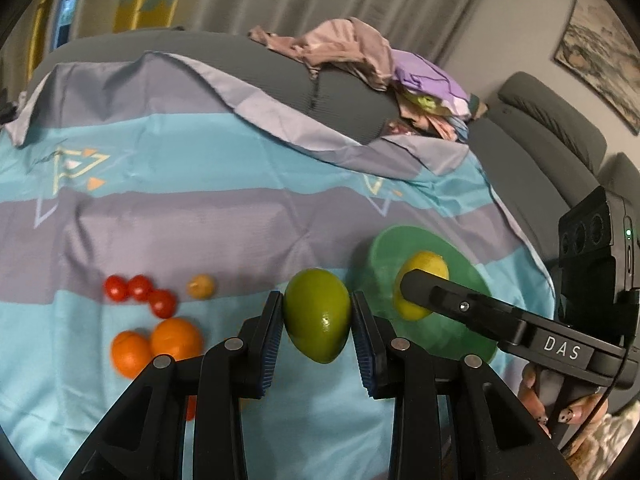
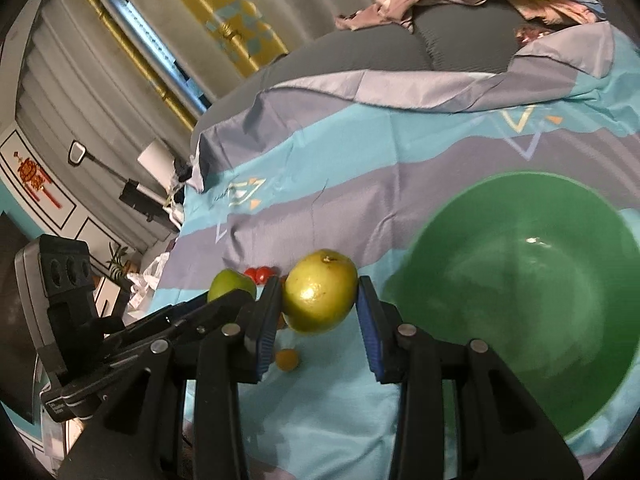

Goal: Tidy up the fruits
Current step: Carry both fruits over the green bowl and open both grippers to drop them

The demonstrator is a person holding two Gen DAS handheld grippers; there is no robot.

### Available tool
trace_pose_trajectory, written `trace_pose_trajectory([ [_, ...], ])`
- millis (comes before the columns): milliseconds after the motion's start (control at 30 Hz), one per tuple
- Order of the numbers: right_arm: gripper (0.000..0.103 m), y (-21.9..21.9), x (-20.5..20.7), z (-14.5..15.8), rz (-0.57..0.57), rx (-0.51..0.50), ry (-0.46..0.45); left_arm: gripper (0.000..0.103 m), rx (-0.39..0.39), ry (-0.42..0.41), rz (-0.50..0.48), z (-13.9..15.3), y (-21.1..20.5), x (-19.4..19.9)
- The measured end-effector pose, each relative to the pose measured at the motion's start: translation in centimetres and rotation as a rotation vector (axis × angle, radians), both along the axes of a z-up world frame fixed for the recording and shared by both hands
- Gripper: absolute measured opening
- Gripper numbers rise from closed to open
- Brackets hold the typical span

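- Two fruits are in my grip, one per gripper, both lifted off the cloth.
- My left gripper (image 1: pixel 317 316) has its fingers (image 1: pixel 271 320) closed narrowly on a green lime (image 1: pixel 317 314), the blue ribbed pads pressing its two sides; the fruit hangs tilted, its narrow end pointing down.
- My right gripper (image 2: pixel 320 300) has its fingers (image 2: pixel 370 320) pressed against a yellow-green lemon (image 2: pixel 320 298), stem dimple facing up. In the left wrist view that lemon (image 1: pixel 424 284) shows in front of the green bowl (image 1: pixel 460 264), with one black finger across it.
- Just right of the lemon in the right wrist view, the green bowl (image 2: pixel 520 280) sits on the cloth, wide and nothing in it.
- Left of my left fingers lie three red cherry tomatoes (image 1: pixel 140 294) touching each other, a small yellow tomato (image 1: pixel 201 286) near them, and two oranges (image 1: pixel 160 344) side by side closer to me.
- All of it rests on a striped blue and grey cloth (image 1: pixel 200 208) spread over a bed.
- A pile of crumpled clothes (image 1: pixel 360 60) lies on the grey mattress (image 1: pixel 240 64) beyond the cloth's folded edge.
- A person's hand (image 1: pixel 568 404) grips the right gripper's handle at the lower right of the left wrist view.
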State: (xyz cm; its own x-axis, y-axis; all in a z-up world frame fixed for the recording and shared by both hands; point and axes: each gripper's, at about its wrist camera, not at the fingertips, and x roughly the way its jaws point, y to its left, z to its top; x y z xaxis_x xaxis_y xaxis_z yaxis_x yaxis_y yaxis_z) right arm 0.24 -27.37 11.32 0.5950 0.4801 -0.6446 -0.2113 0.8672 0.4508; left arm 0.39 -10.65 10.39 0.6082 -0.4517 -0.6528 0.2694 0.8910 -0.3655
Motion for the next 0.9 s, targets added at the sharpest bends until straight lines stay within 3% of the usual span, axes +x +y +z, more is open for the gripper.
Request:
trace_pose_trajectory([
  [300, 0.038, -4.7, -0.6, 0.8, -0.079, 0.016, -0.028, 0.033, 0.007, 0.005, -0.086, 0.1, -5.5, 1.1],
  [900, 0.038, -9.5, 0.2, -1.4, -0.203, -0.018, 0.051, 0.033, 0.034, 0.076, -0.162, -2.1, -11.6, 2.3],
])
